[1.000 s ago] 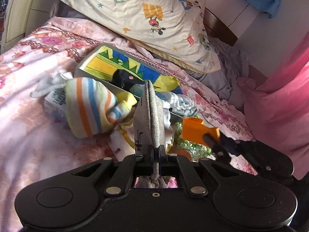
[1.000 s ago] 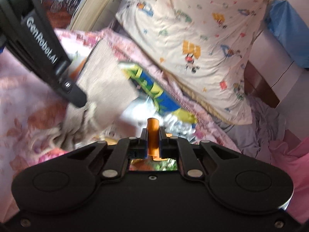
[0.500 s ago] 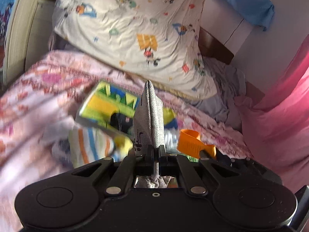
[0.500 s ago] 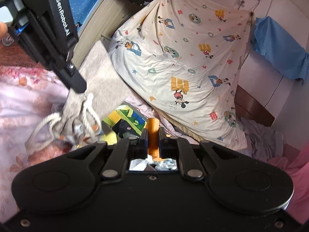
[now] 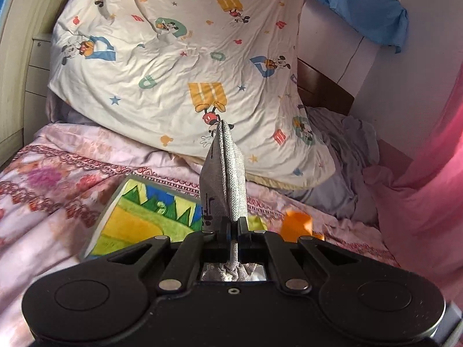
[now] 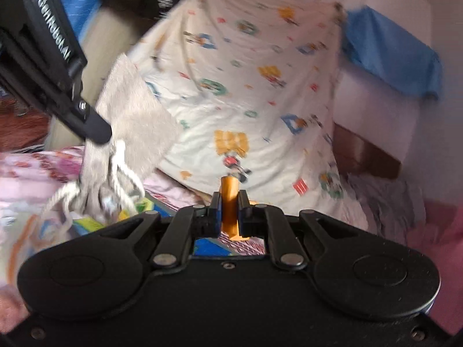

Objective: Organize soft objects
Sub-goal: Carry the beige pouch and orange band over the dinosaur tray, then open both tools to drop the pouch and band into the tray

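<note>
My left gripper point(image 5: 230, 225) is shut on a grey drawstring pouch point(image 5: 224, 173) and holds it up above the bed; the pouch stands edge-on between the jaws. The same pouch point(image 6: 130, 124) with its white cords hangs from the left gripper point(image 6: 98, 128) at the left of the right wrist view. My right gripper point(image 6: 230, 202) is shut on an orange piece point(image 6: 229, 202), which also shows blurred in the left wrist view point(image 5: 298, 222). A colourful box point(image 5: 136, 219) lies on the bed below the pouch.
A large cream Mickey Mouse pillow point(image 5: 185, 66) leans against the wall behind. The bed has a pink floral cover point(image 5: 43, 185). Pink fabric point(image 5: 428, 196) lies at the right, grey cloth point(image 5: 344, 156) beside the pillow, and a blue cloth point(image 5: 361, 11) hangs above.
Both grippers have risen and tilted up with their loads. The striped sock and the pile of soft things by the box have dropped out of view.
</note>
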